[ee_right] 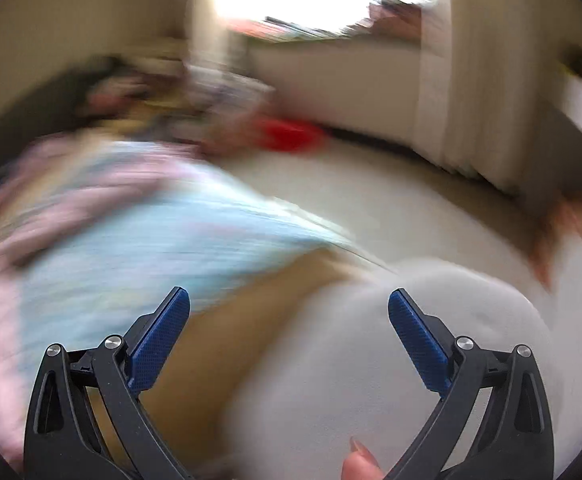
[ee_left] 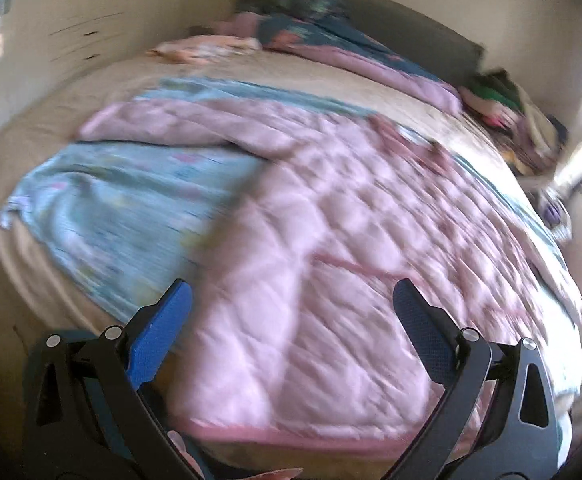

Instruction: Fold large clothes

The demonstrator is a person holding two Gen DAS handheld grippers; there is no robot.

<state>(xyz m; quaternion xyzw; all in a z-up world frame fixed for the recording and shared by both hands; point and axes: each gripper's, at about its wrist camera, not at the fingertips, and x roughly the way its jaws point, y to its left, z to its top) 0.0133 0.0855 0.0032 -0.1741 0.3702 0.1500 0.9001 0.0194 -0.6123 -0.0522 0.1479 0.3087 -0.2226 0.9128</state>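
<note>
Quilt (ee_left: pixel 331 240), pink and stitched in diamonds with a pale blue printed side, lies spread across the bed (ee_left: pixel 51 128), partly turned over on itself so a blue panel shows at the left. Its pink bound edge runs along the near side of the bed, just ahead of the left gripper (ee_left: pixel 293 308), whose jaws stand wide apart and hold nothing. The right gripper (ee_right: pixel 289 312) is likewise spread and empty; its view is badly smeared, but it seems to hang off the bed's corner, with blue cloth at its left and pale floor (ee_right: pixel 371 200) beyond. A fingertip (ee_right: pixel 361 462) shows at the bottom of that view.

By my reading, the fold is between grasps: neither gripper has cloth. The next move calls for each gripper to come down on the near edge, well apart from one another, close on both layers, then lift and carry the edge toward the headboard (ee_left: pixel 391 16) so the halves meet squarely.
</note>
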